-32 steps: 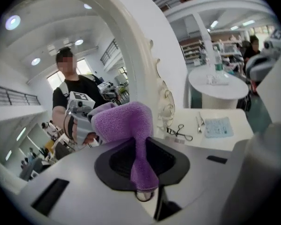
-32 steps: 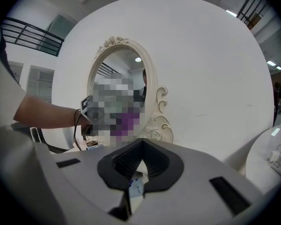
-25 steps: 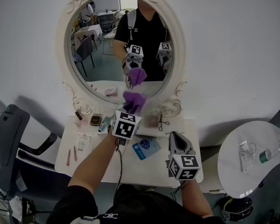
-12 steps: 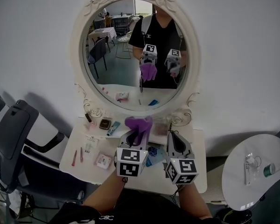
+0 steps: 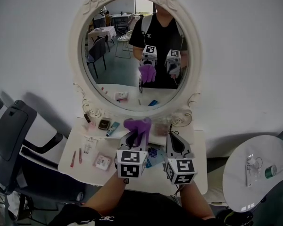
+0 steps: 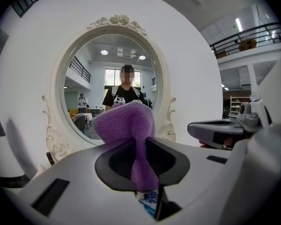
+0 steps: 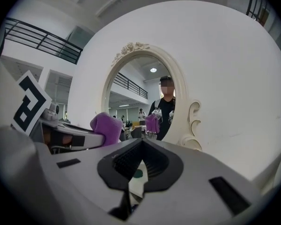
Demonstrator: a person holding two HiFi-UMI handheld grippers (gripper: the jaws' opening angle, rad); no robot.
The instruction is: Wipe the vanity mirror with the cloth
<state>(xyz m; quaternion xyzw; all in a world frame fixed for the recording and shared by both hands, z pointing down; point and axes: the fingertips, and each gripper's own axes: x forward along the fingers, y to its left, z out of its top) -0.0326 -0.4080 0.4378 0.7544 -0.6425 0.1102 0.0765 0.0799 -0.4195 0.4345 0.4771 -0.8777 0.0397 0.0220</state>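
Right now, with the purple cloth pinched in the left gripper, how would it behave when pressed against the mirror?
Probably floppy: the cloth bunches and folds over above the left gripper, holding no shape of its own. Its fuzzy, towel-like surface suggests it is light and would likely squash flat against the mirror rather than skid.

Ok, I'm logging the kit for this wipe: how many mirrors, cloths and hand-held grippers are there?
mirror: 1
cloth: 1
hand-held grippers: 2 (left hand-held gripper, right hand-held gripper)
total: 4
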